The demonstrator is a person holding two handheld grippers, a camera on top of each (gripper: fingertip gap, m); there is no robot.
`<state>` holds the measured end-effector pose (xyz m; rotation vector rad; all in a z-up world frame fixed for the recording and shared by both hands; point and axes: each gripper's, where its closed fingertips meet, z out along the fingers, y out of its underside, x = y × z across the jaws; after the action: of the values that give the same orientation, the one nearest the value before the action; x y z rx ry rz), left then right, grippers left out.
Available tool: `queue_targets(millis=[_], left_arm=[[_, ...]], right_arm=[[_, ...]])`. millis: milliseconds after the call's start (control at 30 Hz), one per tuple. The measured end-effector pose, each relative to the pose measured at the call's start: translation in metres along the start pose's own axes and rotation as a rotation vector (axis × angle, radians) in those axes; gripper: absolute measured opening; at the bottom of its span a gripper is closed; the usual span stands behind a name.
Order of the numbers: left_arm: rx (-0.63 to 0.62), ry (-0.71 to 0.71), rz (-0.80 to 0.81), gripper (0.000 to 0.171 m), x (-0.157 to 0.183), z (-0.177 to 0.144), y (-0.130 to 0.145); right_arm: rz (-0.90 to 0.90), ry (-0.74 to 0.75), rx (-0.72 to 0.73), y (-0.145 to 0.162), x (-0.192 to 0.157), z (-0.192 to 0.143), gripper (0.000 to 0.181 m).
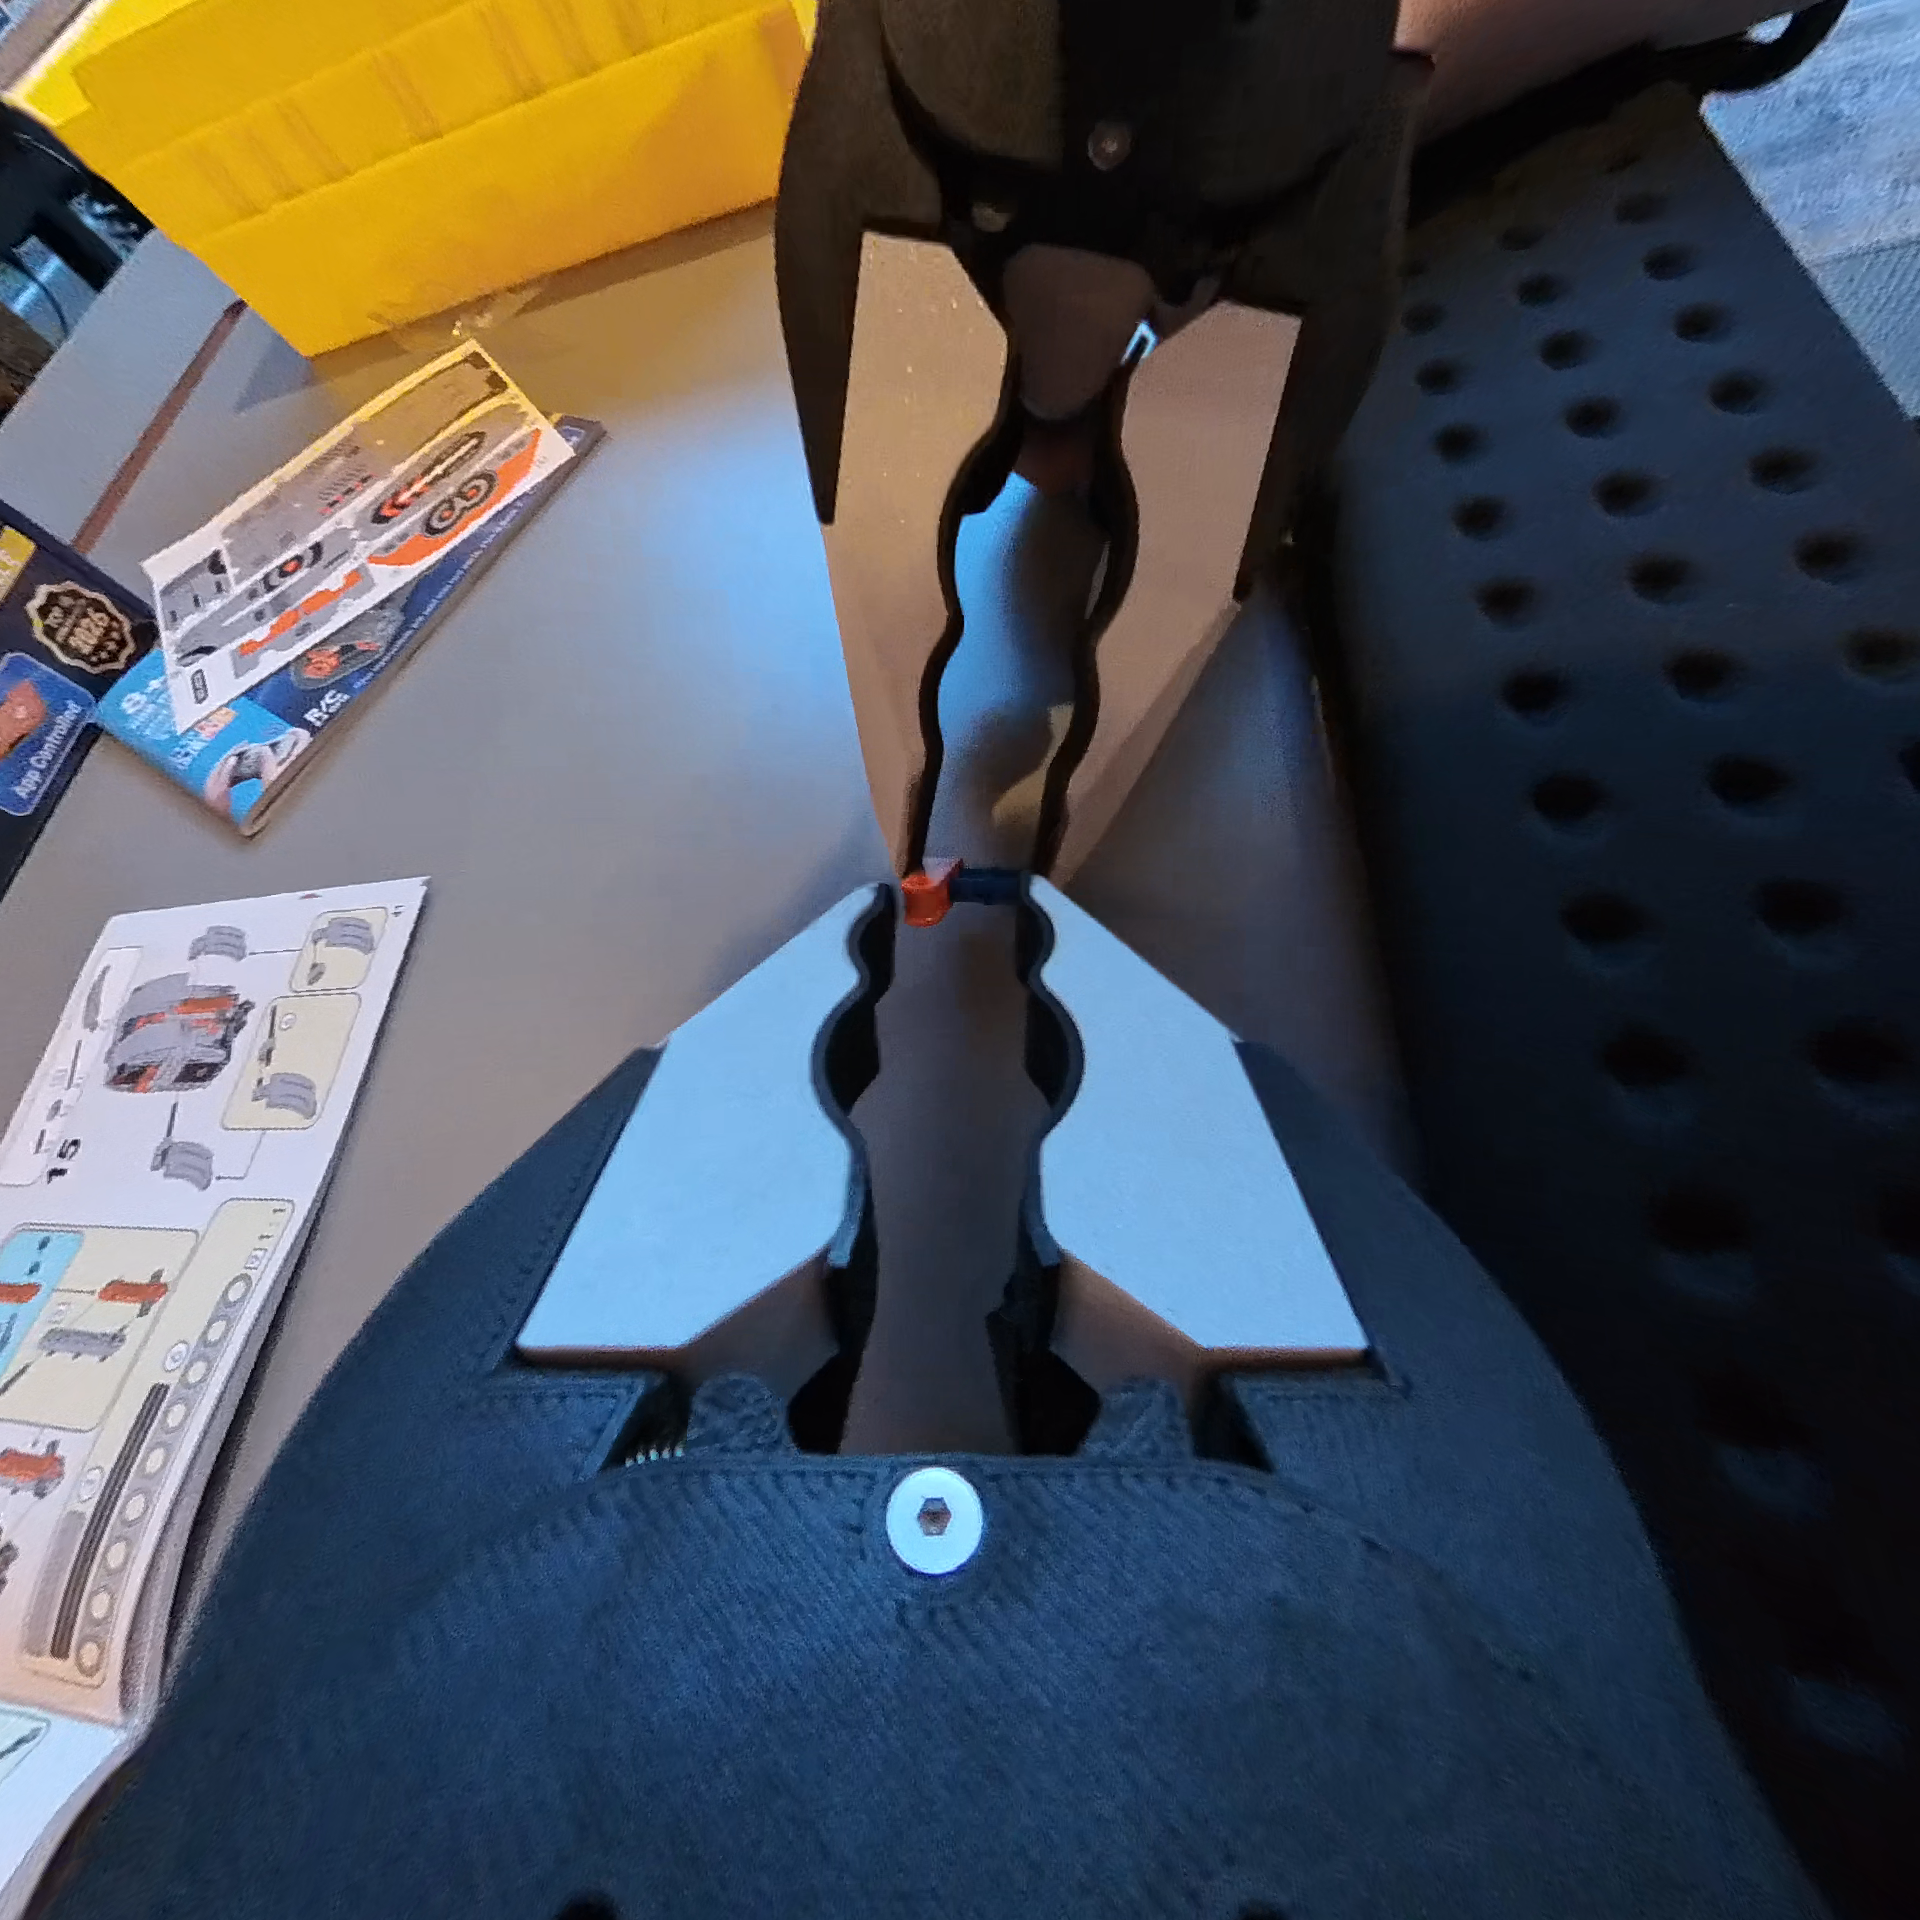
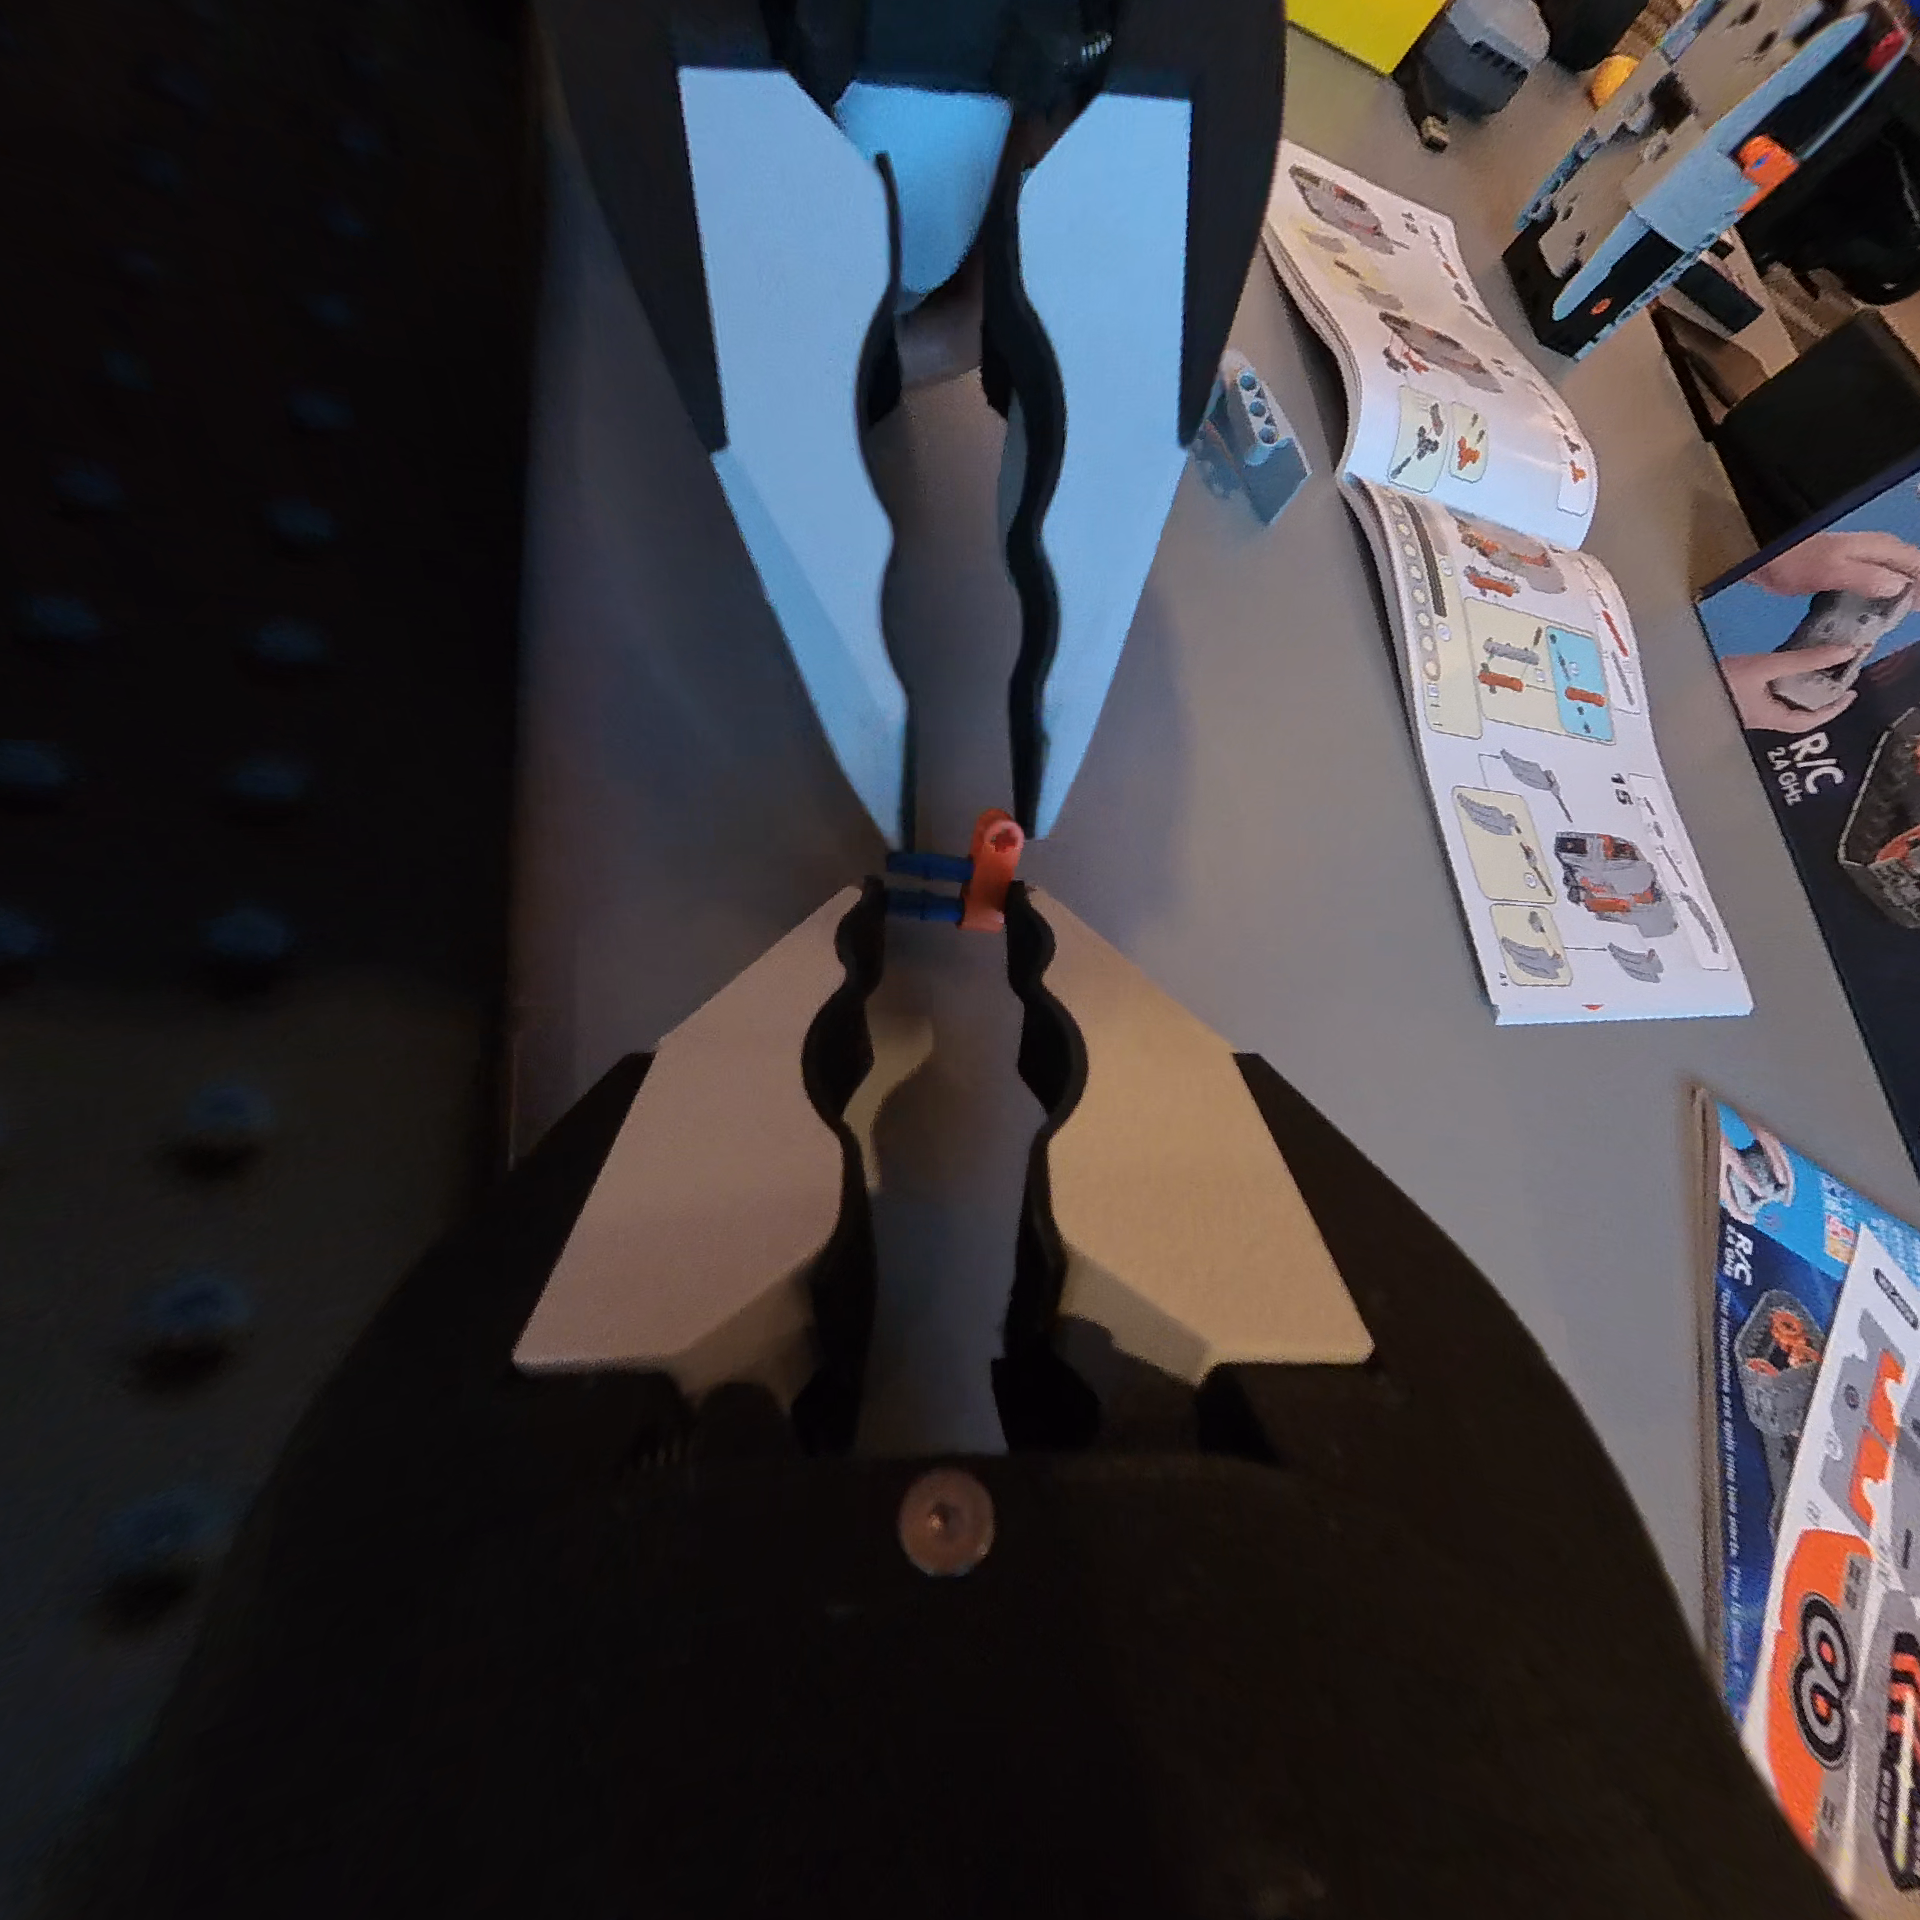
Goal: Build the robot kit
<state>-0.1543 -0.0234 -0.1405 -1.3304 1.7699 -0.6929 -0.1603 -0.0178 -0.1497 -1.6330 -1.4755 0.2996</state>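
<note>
both sets of tongs meet tip to tip over the grey table [image 1: 623,790], facing each other. the left tongs [image 1: 961,899] are nearly pressed together and pinching a tiny orange connector piece [image 1: 923,899] with a blue pin [image 1: 987,886] sticking out of it, right at the very tips. the right tongs [image 2: 943,896] come in from the opposite side and are pinched down on the same little assembly; in the right wrist view the orange connector piece [image 2: 989,871] stands up between the two sets of tips with two blue pins [image 2: 923,883] poking out to the left, one above the other. can't really tell which tips carry which pin, it's all jammed close together. so the piece is up off the table, held between both grippers at once. around it: an open instruction booklet [image 1: 156,1247] lies flat just left of the left tongs, a sticker sheet [image 1: 353,540] sits on top of a second blue booklet [image 1: 260,727] farther back, and a yellow bin [image 1: 416,156] is at the far end. a dark perforated panel [image 1: 1662,727] runs along the other side. in the right wrist view there's also a small grey brick with holes [image 2: 1252,436] near the booklet, a partly built grey and black model [image 2: 1704,197] in the far corner, and a dark product box [image 2: 1849,748] at the edge.
</note>
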Motion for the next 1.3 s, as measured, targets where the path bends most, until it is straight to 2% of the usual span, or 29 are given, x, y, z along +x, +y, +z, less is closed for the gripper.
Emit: queue_targets(millis=[100, 600, 700, 800, 1133, 1167, 1300], left_arm=[[-0.011, -0.001, 0.015, 0.016, 0.001, 0.001, 0.003], [-0.012, 0.007, 0.01, 0.022, 0.002, 0.001, 0.002], [-0.007, 0.023, -0.005, 0.029, 0.004, 0.001, 0.001], [-0.006, 0.007, 0.003, 0.022, 0.001, 0.0, 0.001], [-0.043, -0.024, 0.048, 0.02, -0.002, 0.002, 0.005], [-0.04, -0.051, 0.064, 0.004, -0.006, 0.0, 0.005], [-0.021, -0.043, 0.078, 0.004, -0.005, 0.001, 0.006]], right_arm=[[0.018, -0.011, 0.0, 0.001, -0.002, 0.0, 0.022], [0.034, 0.002, -0.018, 0.002, 0.001, 0.001, 0.022], [0.035, 0.007, -0.018, 0.002, 0.002, 0.001, 0.023], [0.029, 0.009, -0.014, 0.001, 0.001, 0.0, 0.022], [0.043, 0.02, -0.04, 0.003, 0.0, 0.003, 0.022], [0.047, 0.006, -0.025, 0.0, -0.003, 0.003, 0.022], [0.029, 0.025, -0.043, 0.002, -0.003, 0.004, 0.023]])
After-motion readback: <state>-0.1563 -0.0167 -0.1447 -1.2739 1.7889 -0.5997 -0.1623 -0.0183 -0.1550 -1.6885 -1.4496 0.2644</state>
